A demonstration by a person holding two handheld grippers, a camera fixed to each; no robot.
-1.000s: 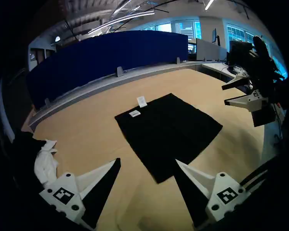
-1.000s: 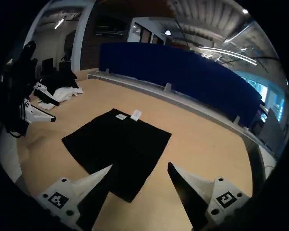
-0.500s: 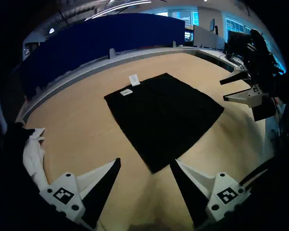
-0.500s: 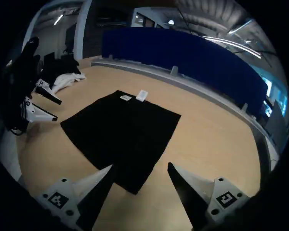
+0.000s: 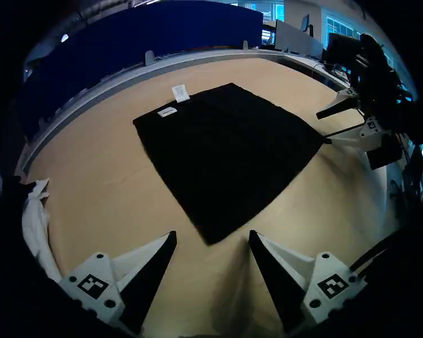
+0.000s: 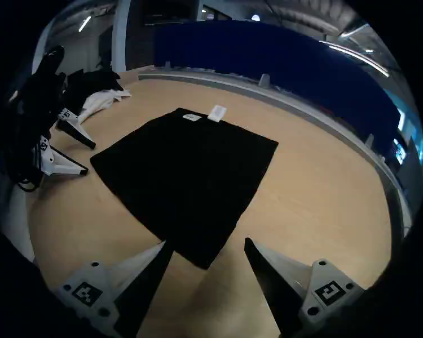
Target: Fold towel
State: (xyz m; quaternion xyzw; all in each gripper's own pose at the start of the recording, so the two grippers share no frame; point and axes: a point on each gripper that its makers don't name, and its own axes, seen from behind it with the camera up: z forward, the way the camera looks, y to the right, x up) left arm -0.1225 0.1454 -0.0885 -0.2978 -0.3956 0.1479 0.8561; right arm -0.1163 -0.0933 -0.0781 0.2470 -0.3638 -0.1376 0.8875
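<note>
Two hand-held grippers (image 5: 211,233) (image 6: 207,242) hover, jaws apart, over towel (image 5: 223,146) corners.

towel (image 5: 225,146) flat on table (image 5: 98,174), tongs at corners.

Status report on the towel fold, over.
Left gripper, right gripper open, each aimed at a corner. Black towel flat, unfolded. White cloth lies apart.

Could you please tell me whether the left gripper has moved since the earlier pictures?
Yes: the left gripper has dipped closer to the black towel, which now looms larger.
</note>
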